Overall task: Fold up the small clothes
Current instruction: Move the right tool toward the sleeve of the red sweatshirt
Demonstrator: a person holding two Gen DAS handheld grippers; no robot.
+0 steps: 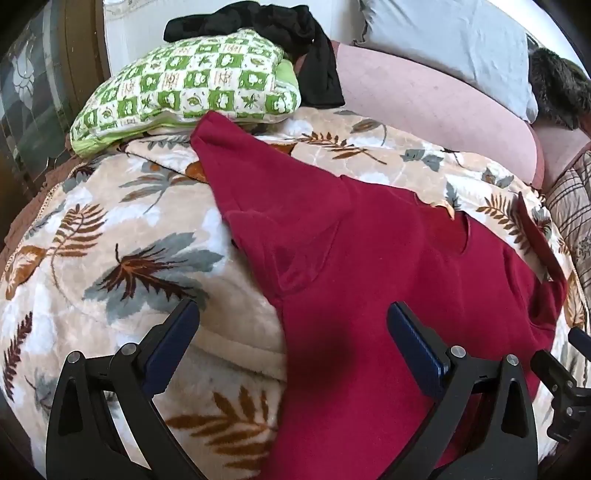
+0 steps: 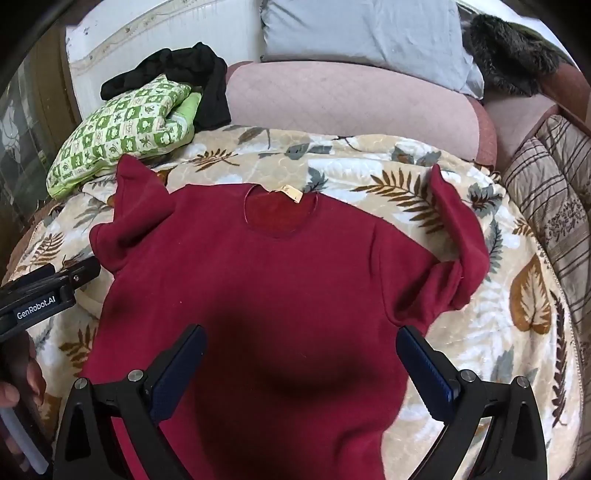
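Spread over a bed, a plush beige blanket with brown and grey leaf print (image 2: pixel 424 192) carries the work, with a pink quilted bolster (image 2: pixel 351 107) and a pale grey-blue pillow (image 2: pixel 365 33) at the far side, beyond both claws. Directly ahead of the right claw (image 2: pixel 301 369), whose blue-padded jaws stand wide apart with nothing between the pads, lies a dark red long-sleeved knitted top (image 2: pixel 280 280), front up and spread flat, its round neckline with a small cream label (image 2: pixel 291 194) at the far end from the claw. Its hem end runs under and between the right claw's fingers without being gripped. One sleeve bends upward ahead and to the right of that claw, the other ahead and to the left. The left claw (image 1: pixel 293 332) is likewise fully open and holds nothing; the red top's side edge lies between its fingers, with blanket under its left finger. Farther ahead and left of both claws sits a green-and-white checked cushion (image 1: pixel 192 88) with a crumpled black garment (image 1: pixel 266 26) draped on top.
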